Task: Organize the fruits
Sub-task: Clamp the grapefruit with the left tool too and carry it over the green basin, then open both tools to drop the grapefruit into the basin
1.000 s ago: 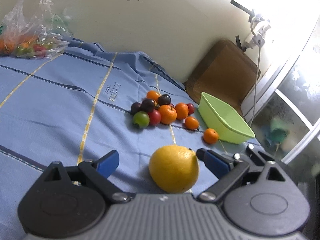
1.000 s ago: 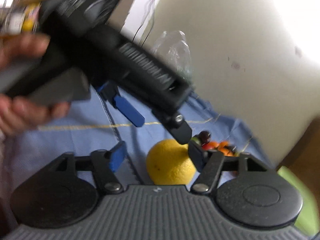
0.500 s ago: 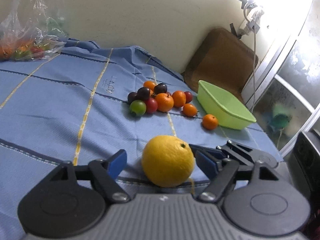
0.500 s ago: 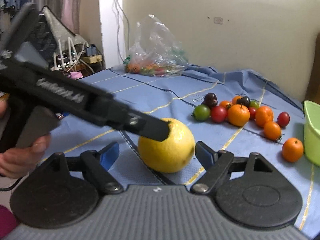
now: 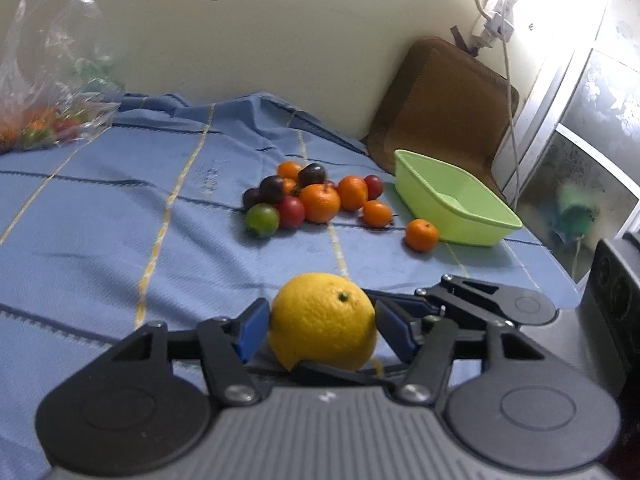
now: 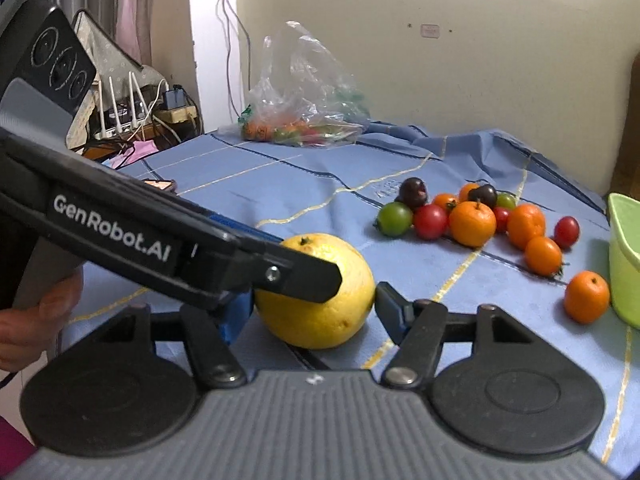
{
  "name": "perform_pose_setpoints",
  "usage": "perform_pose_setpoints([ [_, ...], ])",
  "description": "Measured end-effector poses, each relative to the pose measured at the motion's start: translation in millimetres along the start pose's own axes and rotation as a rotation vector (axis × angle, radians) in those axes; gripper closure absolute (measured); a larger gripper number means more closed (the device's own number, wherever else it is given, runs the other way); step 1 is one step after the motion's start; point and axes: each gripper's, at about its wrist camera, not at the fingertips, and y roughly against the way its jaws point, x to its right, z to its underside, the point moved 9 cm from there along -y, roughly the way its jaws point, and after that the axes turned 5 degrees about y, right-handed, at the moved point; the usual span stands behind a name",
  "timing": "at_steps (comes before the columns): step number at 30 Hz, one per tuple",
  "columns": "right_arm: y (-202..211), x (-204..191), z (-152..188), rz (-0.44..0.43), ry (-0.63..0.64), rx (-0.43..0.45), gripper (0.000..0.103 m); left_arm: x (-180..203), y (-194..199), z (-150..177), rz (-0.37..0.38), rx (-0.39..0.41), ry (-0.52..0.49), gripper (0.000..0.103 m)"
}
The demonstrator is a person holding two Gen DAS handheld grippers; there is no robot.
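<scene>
A big yellow citrus fruit (image 5: 320,320) (image 6: 332,320) lies on the blue striped cloth (image 5: 120,220). My left gripper (image 5: 322,332) is closing, and both blue pads touch the fruit's sides. Its black finger (image 6: 296,276) crosses the fruit from the left in the right wrist view. My right gripper (image 6: 308,312) is closing too, with the fruit between its jaws. Its right pad is at the peel and its left pad is partly hidden. Further back lie a pile of tangerines and tomatoes (image 5: 320,202) (image 6: 472,224) and a light green basin (image 5: 492,236) (image 6: 624,264).
One tangerine (image 5: 421,234) (image 6: 587,297) lies apart, beside the basin. A clear plastic bag of fruit (image 5: 48,92) (image 6: 304,112) sits at the far left by the wall. A brown cushion (image 5: 440,100) leans behind the basin. A person's hand (image 6: 24,336) holds the left gripper.
The left gripper's jaws have narrowed from wide apart to touching the yellow fruit. The right gripper has rolled level and its jaws have come in around the same fruit.
</scene>
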Motion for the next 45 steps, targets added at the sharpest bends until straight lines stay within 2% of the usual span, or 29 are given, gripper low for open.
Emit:
perform_pose_setpoints([
  [6,30.3,39.1,-3.4,0.117,-0.04,0.07,0.035,56.6,-15.7,-34.3,0.088,0.026,-0.076,0.049],
  [10,63.7,88.7,-12.2,0.253,-0.069,0.14,0.035,118.6,-44.5,-63.9,0.149,0.05,-0.187,0.049],
  [13,85.2,133.5,-15.9,0.354,-0.089,0.158,0.035,163.4,-75.5,-82.0,0.198,0.056,-0.251,0.049],
  [17,101.2,193.8,-14.1,0.456,-0.103,0.126,0.035,200.6,-123.6,-94.8,0.245,0.016,-0.262,0.049],
  [22,103.4,247.2,-0.5,0.504,-0.141,0.057,0.035,221.4,-176.1,-98.0,0.287,-0.06,-0.2,0.049],
  [26,95.2,270.0,13.0,0.513,-0.157,0.01,0.035,222.2,-201.8,-90.5,0.274,-0.107,-0.183,0.046],
  [28,88.1,275.2,19.9,0.507,-0.165,-0.015,0.034,220.8,-212.1,-85.9,0.257,-0.133,-0.173,0.039],
  [32,89.3,273.0,18.9,0.51,-0.18,0.029,0.032,216.3,-211.7,-80.2,0.258,-0.139,-0.149,0.036],
  [33,92.0,271.5,17.3,0.525,-0.174,0.051,0.028,213.3,-205.3,-80.9,0.257,-0.125,-0.147,0.036],
  [36,103.4,261.1,13.4,0.549,-0.183,0.112,0.027,203.5,-175.8,-84.3,0.279,-0.06,-0.148,0.033],
  [40,116.9,239.2,9.0,0.539,-0.201,0.183,0.028,170.3,-120.1,-84.2,0.293,0.043,-0.151,0.023],
  [42,119.9,234.0,7.1,0.523,-0.208,0.209,0.028,139.5,-92.1,-79.2,0.259,0.09,-0.146,0.022],
  [45,115.9,220.6,4.2,0.479,-0.232,0.229,0.028,85.8,-60.6,-67.7,0.165,0.134,-0.117,0.022],
])
